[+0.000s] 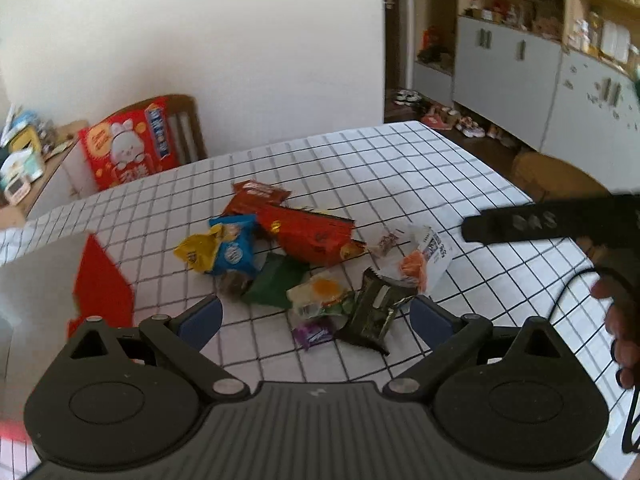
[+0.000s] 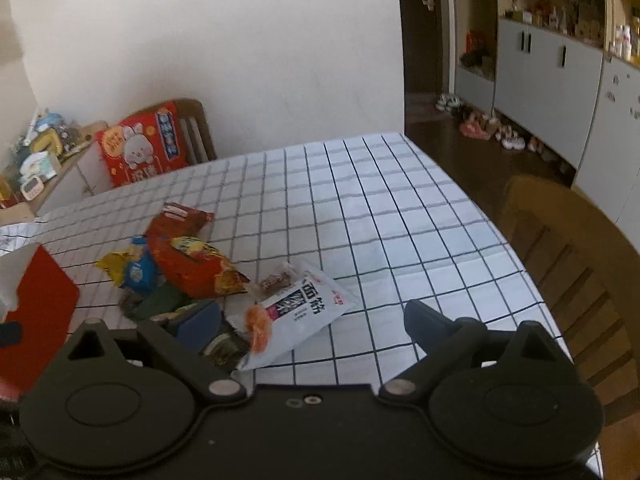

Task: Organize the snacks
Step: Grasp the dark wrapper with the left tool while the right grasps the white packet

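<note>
Crinkly foil snack packets (image 1: 280, 264) heaped on grid-checked tablecloth (image 1: 400, 168). Left gripper (image 1: 316, 314) jaws apart, hovering over heap. Right gripper (image 2: 314, 320) jaws apart, above white glossy pouch (image 2: 304, 312).

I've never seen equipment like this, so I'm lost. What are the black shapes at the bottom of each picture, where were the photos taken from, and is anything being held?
No robot here: a person holds a two-fingered tool in each hand, each carrying a camera looking forward along its fingers. One picture is from the left tool, the other from the right tool. Both are open and hold nothing. On the checked tablecloth lies a pile of snack packets, including a red bag, a blue packet and a white packet. In the left picture, the dark bar at right looks like the other tool.
</note>
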`<action>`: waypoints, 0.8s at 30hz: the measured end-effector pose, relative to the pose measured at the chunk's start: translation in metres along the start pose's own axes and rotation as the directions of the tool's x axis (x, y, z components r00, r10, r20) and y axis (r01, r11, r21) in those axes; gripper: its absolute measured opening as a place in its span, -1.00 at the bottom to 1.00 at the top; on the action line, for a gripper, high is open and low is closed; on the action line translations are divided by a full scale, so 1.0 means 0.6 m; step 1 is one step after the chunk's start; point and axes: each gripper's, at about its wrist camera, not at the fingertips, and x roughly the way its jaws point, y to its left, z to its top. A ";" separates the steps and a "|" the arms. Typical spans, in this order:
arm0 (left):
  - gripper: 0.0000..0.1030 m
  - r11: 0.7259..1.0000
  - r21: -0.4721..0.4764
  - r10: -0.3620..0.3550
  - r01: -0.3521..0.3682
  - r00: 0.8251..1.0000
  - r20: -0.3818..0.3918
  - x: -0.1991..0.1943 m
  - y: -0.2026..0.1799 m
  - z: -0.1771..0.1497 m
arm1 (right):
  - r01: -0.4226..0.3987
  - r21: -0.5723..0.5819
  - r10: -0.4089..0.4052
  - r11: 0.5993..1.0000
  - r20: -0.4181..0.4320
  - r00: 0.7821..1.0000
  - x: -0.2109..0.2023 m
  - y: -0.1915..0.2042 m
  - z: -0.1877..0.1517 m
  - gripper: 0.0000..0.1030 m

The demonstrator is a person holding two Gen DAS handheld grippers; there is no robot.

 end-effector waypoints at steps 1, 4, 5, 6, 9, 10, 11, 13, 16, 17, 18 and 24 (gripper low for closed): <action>0.95 1.000 0.015 -0.003 0.003 1.000 -0.004 0.010 -0.006 0.001 | -0.003 0.007 0.003 1.000 -0.013 1.000 0.010 -0.002 0.003 0.89; 0.95 0.998 0.045 -0.035 0.036 0.999 -0.026 0.036 -0.017 0.001 | 0.012 0.029 -0.010 1.000 -0.062 0.998 0.043 -0.008 0.012 0.87; 0.95 0.997 0.057 -0.046 0.048 0.998 -0.036 0.045 -0.022 0.001 | 0.017 0.035 -0.015 0.999 -0.075 0.997 0.054 -0.010 0.015 0.86; 0.95 0.996 0.071 -0.057 0.061 0.997 -0.045 0.054 -0.026 0.001 | 0.023 0.041 -0.019 0.999 -0.089 0.996 0.065 -0.012 0.018 0.86; 0.95 0.992 0.096 -0.077 0.085 0.994 -0.081 0.083 -0.037 -0.002 | 0.028 0.058 -0.020 0.998 -0.132 0.991 0.098 -0.013 0.025 0.82; 0.95 0.991 0.100 -0.076 0.085 0.993 -0.090 0.092 -0.039 -0.003 | 0.029 0.061 -0.020 0.998 -0.144 0.989 0.108 -0.013 0.026 0.82; 0.95 0.991 0.105 -0.074 0.083 0.993 -0.094 0.100 -0.041 -0.004 | 0.031 0.066 -0.021 0.997 -0.155 0.988 0.117 -0.013 0.028 0.80; 0.95 0.990 0.109 -0.075 0.086 0.992 -0.101 0.115 -0.043 -0.007 | 0.033 0.083 -0.018 0.996 -0.180 0.984 0.136 -0.012 0.028 0.74; 0.95 0.988 0.123 -0.085 0.098 0.990 -0.108 0.130 -0.049 -0.010 | 0.023 0.121 0.002 0.992 -0.198 0.980 0.154 -0.013 0.029 0.73; 0.94 0.987 0.127 -0.086 0.100 0.990 -0.112 0.133 -0.051 -0.010 | 0.019 0.136 0.009 0.991 -0.201 0.979 0.158 -0.014 0.030 0.72; 0.89 0.986 0.130 -0.087 0.102 0.989 -0.116 0.138 -0.053 -0.010 | 0.018 0.145 0.013 0.989 -0.207 0.978 0.161 -0.014 0.032 0.71; 0.55 0.979 0.175 -0.085 0.108 0.987 -0.135 0.162 -0.071 -0.010 | 0.005 0.167 0.034 0.986 -0.230 0.973 0.170 -0.005 0.042 0.60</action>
